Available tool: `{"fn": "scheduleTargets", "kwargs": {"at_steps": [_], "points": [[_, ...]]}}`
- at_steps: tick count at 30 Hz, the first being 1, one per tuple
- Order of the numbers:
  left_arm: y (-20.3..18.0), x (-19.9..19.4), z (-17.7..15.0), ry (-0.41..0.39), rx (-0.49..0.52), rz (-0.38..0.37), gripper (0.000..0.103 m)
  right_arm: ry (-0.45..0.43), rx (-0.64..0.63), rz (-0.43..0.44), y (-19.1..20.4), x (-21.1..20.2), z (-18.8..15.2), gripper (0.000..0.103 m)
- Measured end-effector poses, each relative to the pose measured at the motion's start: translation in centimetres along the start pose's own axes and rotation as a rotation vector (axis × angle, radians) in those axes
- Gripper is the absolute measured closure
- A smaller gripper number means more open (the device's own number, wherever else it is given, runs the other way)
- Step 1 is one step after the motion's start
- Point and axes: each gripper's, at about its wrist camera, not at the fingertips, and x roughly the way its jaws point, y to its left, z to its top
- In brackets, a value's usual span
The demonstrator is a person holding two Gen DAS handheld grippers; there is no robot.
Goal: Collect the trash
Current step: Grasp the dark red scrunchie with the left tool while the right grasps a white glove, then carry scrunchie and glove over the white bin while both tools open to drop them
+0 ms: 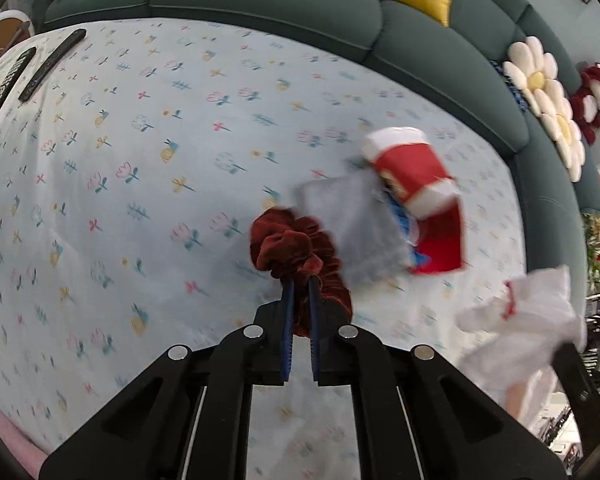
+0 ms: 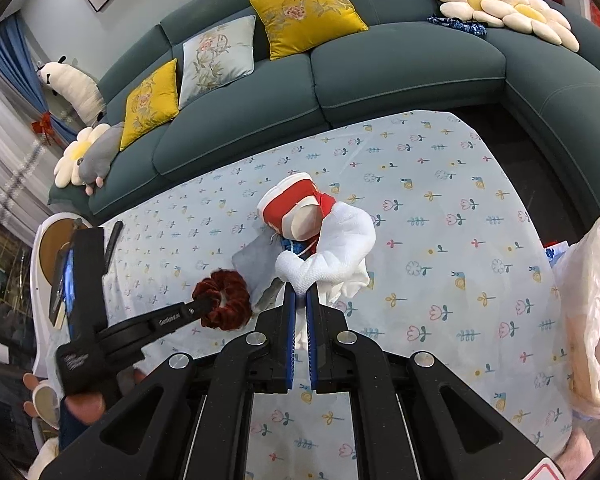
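So the floral tablecloth (image 2: 440,240) fills most of both views in front of the teal sofa (image 2: 380,72), and a pale plastic bag (image 2: 592,312) sits at the table's right edge, cut off by the frame so its contents can't be seen. Mid-table there's a tipped red-and-white paper cup (image 2: 292,208) on a grey pouch (image 2: 256,258) and some blurry red and blue scraps. The right gripper (image 2: 300,300) is clamped on a crumpled white cloth (image 2: 336,244), the left gripper (image 1: 300,292) pinches a dark red scrunchie (image 1: 288,248).
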Motion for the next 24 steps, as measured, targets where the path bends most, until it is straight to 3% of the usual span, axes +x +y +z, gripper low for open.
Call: {"fn": "scheduleTargets", "kwargs": {"at_steps": [13,24], "points": [[-9.5,-8.3,-4.9,-0.095,0.154,-0.109,0.097,-0.146,0.042,0.018,-3.0,-8.9,0.0,0.098],[-19.5,-12.8,-8.6,-0.144,0.318,-0.193,0.097,-0.264,0.121,-0.016,-9.9,-16.6,0.3,0.098]]}}
